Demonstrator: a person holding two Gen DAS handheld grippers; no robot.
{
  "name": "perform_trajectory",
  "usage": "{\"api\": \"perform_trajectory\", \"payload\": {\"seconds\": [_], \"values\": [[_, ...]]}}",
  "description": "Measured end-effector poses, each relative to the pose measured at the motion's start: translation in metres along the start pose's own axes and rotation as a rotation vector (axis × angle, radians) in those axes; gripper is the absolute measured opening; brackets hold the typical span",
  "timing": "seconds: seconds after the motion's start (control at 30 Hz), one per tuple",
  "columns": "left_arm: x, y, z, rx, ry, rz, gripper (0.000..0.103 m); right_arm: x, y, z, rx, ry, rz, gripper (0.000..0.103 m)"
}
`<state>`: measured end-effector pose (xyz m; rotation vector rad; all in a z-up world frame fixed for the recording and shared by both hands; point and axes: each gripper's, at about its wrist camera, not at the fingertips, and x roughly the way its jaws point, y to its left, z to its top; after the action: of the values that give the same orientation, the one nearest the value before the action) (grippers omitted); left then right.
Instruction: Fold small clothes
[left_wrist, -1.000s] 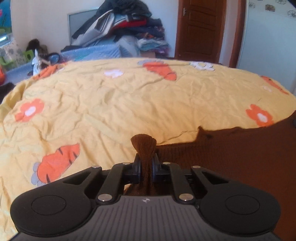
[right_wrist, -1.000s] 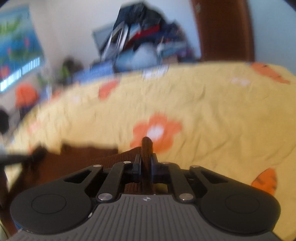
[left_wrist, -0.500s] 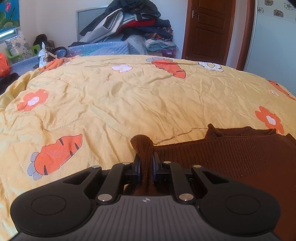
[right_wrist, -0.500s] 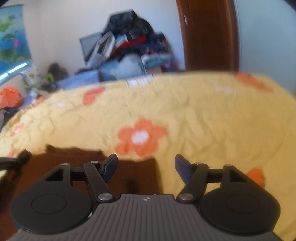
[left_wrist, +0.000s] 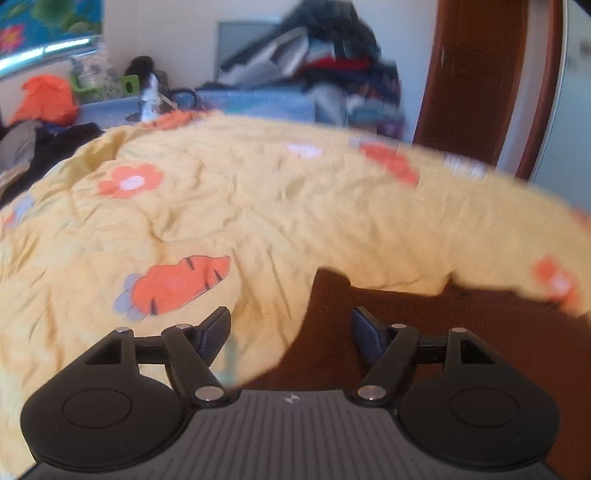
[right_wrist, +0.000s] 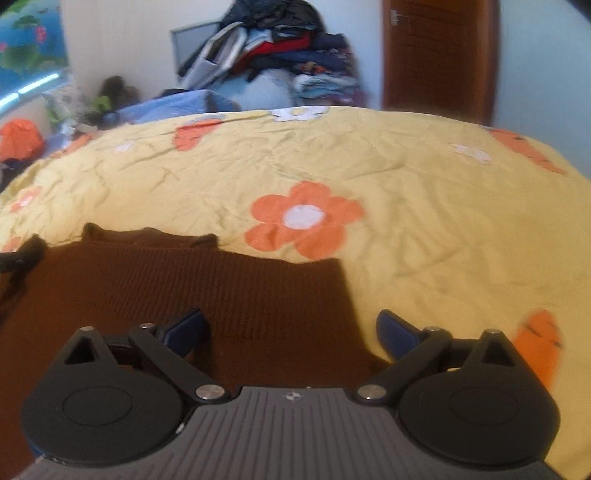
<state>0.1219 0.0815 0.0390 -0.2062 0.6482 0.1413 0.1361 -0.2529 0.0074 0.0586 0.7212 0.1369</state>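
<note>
L tool (left_wrist: 290, 326) jaws opening, nothing pinched, R tool (right_wrist: 290, 328) jaws opening wide over brown knit garment (right_wrist: 184, 280), garment flat on yellow bedspread (right_wrist: 424, 229)

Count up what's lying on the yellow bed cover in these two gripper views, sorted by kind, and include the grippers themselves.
Brown knitted sweaters: 1, the sweater lying flat on the bed cover.
Grippers: 2, the left gripper and the right gripper, both with jaws opening and nothing pinched between them.
Total: 3
</note>
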Motion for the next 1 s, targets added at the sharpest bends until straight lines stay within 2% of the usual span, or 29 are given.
{"api": "perform_trajectory", "payload": {"seconds": [0.03,0.07,0.13,0.17,0.2,0.3,0.37,0.4,0.5,0.6,0.67,0.73,0.83,0.9,1.0], "values": [[-0.024,0.008,-0.006,-0.059,-0.028,-0.101,0.072,-0.016,-0.002,-0.003,0.022,-0.024,-0.004,0.097],[-0.046,0.015,-0.014,-0.113,-0.033,-0.211,0.076,-0.036,-0.004,-0.009,0.047,-0.060,0.028,0.099],[-0.080,0.028,-0.032,-0.196,0.002,-0.397,0.080,-0.077,-0.010,-0.025,0.101,-0.120,0.115,0.102],[-0.096,0.035,-0.044,-0.232,0.010,-0.463,0.080,-0.095,-0.013,-0.035,0.129,-0.130,0.151,0.102],[-0.108,0.042,-0.058,-0.268,0.014,-0.489,0.080,-0.110,-0.016,-0.046,0.159,-0.126,0.175,0.102],[-0.129,0.068,-0.097,-0.406,0.046,-0.482,0.080,-0.146,-0.030,-0.084,0.267,-0.104,0.184,0.103],[-0.127,0.084,-0.119,-0.502,0.113,-0.426,0.080,-0.163,-0.045,-0.111,0.369,-0.080,0.178,0.103],[-0.123,0.091,-0.126,-0.544,0.141,-0.430,0.080,-0.167,-0.052,-0.122,0.423,-0.059,0.169,0.103],[-0.115,0.108,-0.131,-0.644,0.157,-0.484,0.080,-0.171,-0.065,-0.145,0.551,-0.004,0.185,0.103],[-0.101,0.122,-0.125,-0.736,0.182,-0.533,0.080,-0.163,-0.061,-0.152,0.597,0.017,0.261,0.103],[-0.090,0.133,-0.126,-0.817,0.219,-0.578,0.080,-0.151,-0.060,-0.147,0.650,0.051,0.348,0.103],[-0.086,0.143,-0.128,-0.867,0.252,-0.620,0.080,-0.140,-0.058,-0.142,0.701,0.066,0.399,0.103],[-0.095,0.155,-0.131,-0.866,0.263,-0.612,0.080,-0.131,-0.054,-0.136,0.708,0.067,0.428,0.103],[-0.101,0.159,-0.127,-0.805,0.280,-0.577,0.080,-0.131,-0.056,-0.136,0.713,0.060,0.441,0.103],[-0.113,0.167,-0.115,-0.711,0.276,-0.480,0.080,-0.130,-0.060,-0.139,0.732,0.056,0.457,0.103]]}}
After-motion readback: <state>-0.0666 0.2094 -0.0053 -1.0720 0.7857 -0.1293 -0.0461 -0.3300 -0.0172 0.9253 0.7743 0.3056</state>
